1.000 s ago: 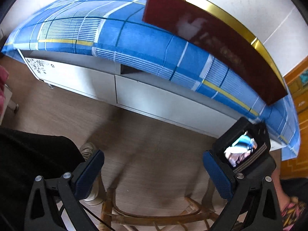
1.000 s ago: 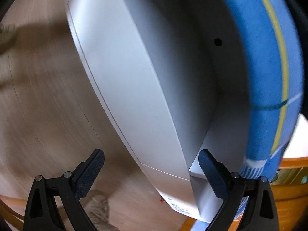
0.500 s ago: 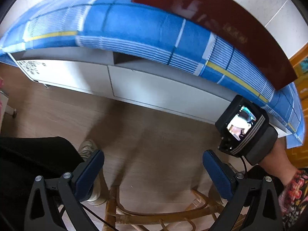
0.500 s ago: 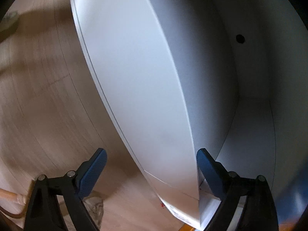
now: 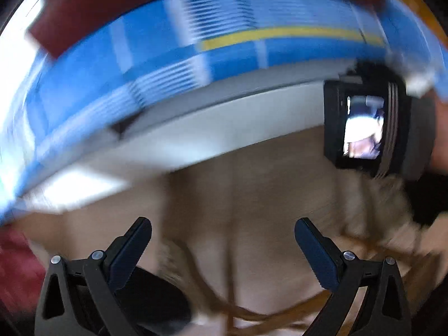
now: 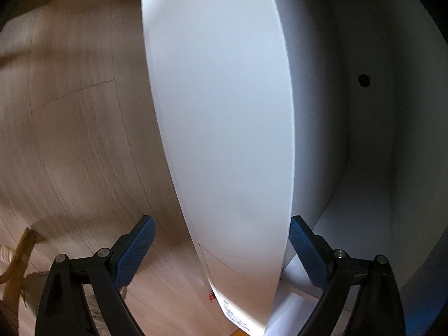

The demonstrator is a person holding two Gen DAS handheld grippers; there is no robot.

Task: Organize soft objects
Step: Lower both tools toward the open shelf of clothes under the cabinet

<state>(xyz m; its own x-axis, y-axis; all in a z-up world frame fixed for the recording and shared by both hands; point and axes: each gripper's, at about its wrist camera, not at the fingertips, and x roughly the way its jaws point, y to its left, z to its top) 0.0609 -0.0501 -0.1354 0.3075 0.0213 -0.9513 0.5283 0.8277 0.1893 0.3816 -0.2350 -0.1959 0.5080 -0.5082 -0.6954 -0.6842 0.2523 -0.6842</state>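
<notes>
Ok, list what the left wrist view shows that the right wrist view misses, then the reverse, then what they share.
Left wrist only: the blue checked bedding over the white cabinet, a dark red board behind it, and the right gripper's camera screen. The left gripper is open and empty.

Right wrist only: the cabinet's open door between the open right gripper's fingers, and the bare white interior with a dark hole.

Both: the wood floor and rattan stool.

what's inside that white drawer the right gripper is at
Past the drawer front, the white drawer interior shows bare walls with one dark hole. No soft objects are visible; the front panel and the right gripper hide the near corner.
</notes>
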